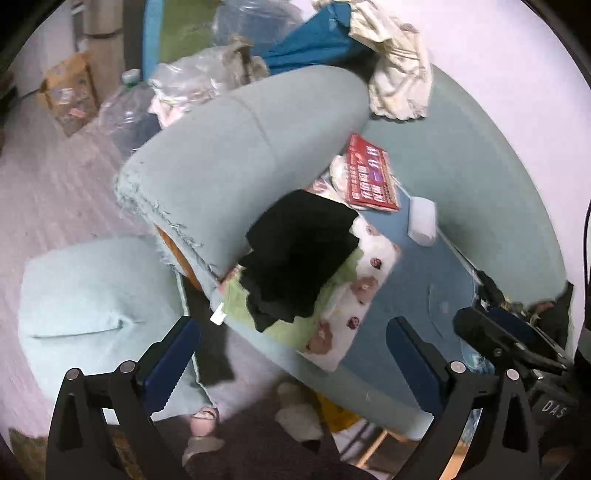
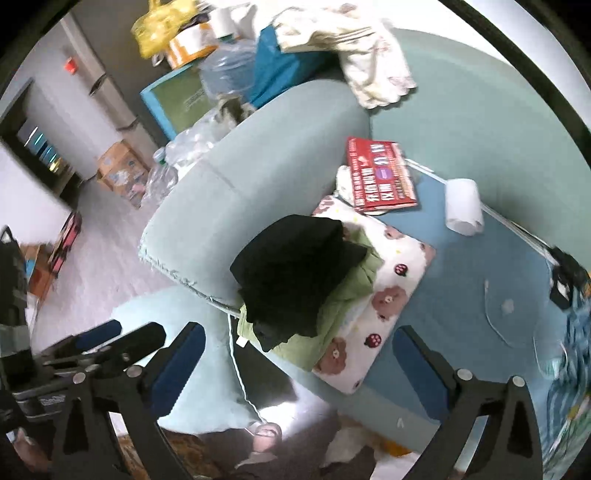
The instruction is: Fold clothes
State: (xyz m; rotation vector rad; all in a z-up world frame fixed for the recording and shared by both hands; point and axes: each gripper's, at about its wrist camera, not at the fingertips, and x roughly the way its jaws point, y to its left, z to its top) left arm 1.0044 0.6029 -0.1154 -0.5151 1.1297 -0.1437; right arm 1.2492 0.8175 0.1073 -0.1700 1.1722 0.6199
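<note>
Right wrist view alone shows yellow bag [image 2: 162,27] behind sofa [image 2: 258,155].

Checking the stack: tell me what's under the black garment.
The black garment lies on a green garment, itself on a bear-print pillow. Anything else beneath is covered.

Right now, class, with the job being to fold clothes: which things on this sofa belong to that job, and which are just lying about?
Part of the job:
black garment
green garment, under the black one
left gripper, open, holding nothing
right gripper, open, holding nothing

Just lying about:
bear-print pillow
red printed packet
toilet roll
plastic water bottle
</note>
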